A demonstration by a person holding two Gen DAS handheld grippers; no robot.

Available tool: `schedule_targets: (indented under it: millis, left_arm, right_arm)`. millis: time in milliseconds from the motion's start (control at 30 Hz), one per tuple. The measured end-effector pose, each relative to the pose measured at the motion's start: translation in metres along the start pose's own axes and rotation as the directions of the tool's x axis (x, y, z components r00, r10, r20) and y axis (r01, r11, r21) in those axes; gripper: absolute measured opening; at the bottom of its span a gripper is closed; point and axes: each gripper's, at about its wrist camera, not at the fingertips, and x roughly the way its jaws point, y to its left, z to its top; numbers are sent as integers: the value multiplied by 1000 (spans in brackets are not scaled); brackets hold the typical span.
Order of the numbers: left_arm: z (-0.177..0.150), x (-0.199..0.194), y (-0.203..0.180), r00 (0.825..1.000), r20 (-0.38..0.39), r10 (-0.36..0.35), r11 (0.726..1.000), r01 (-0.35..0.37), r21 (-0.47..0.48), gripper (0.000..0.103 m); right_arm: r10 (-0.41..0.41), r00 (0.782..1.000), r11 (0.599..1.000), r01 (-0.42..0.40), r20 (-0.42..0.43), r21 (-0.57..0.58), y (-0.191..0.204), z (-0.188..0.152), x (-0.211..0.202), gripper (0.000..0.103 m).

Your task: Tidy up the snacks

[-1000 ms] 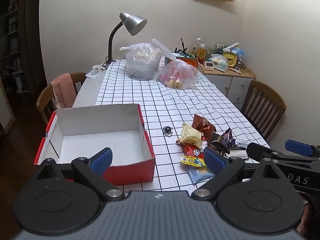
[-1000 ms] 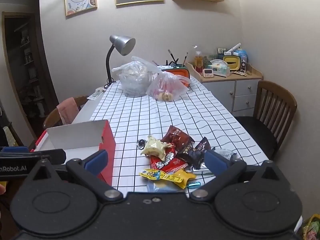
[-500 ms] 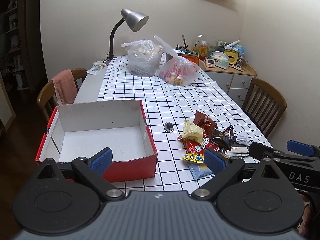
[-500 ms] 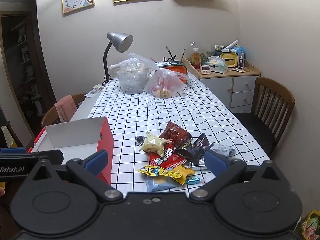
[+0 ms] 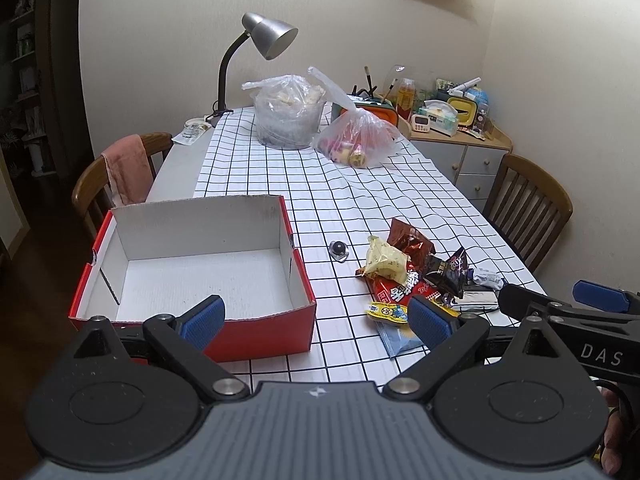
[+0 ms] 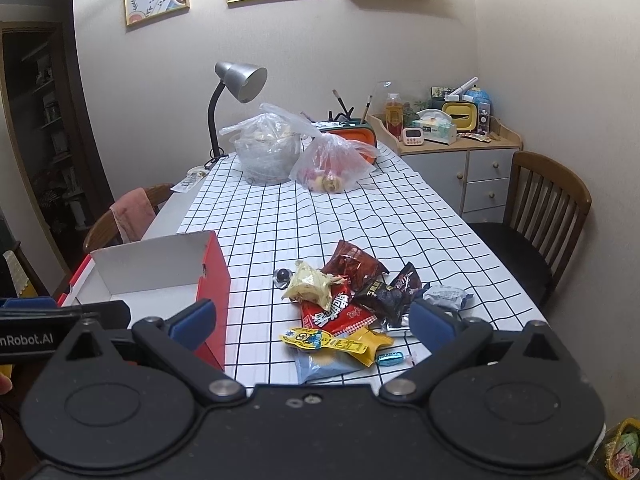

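Note:
A pile of snack packets [image 5: 416,276] lies on the checked tablecloth near the table's front right; it also shows in the right wrist view [image 6: 344,304]. An open, empty red box [image 5: 192,264] with a white inside stands to its left, also in the right wrist view [image 6: 160,276]. My left gripper [image 5: 316,320] is open and empty, above the box's near right corner. My right gripper [image 6: 312,322] is open and empty, just in front of the pile, over a yellow packet [image 6: 336,340]. A small blue candy [image 6: 390,358] lies by its right finger.
A small dark round object [image 5: 340,249] lies between box and pile. Two plastic bags [image 5: 320,124] and a desk lamp [image 5: 256,56] stand at the table's far end. Wooden chairs stand at the left [image 5: 116,172] and right [image 5: 528,208]. A cabinet [image 6: 452,160] stands at the back right.
Both grippers have moved slightly forward and up over the table, so box and snack pile sit a little lower in view. Both stay open and empty.

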Motion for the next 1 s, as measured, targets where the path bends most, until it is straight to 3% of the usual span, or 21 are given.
schedule_targets:
  millis: [1000]
  left_arm:
    - [5, 17, -11, 1000, -20, 4, 1000, -4, -8, 98]
  right_arm:
    - [29, 999, 1000, -29, -17, 0, -14, 7, 14, 102]
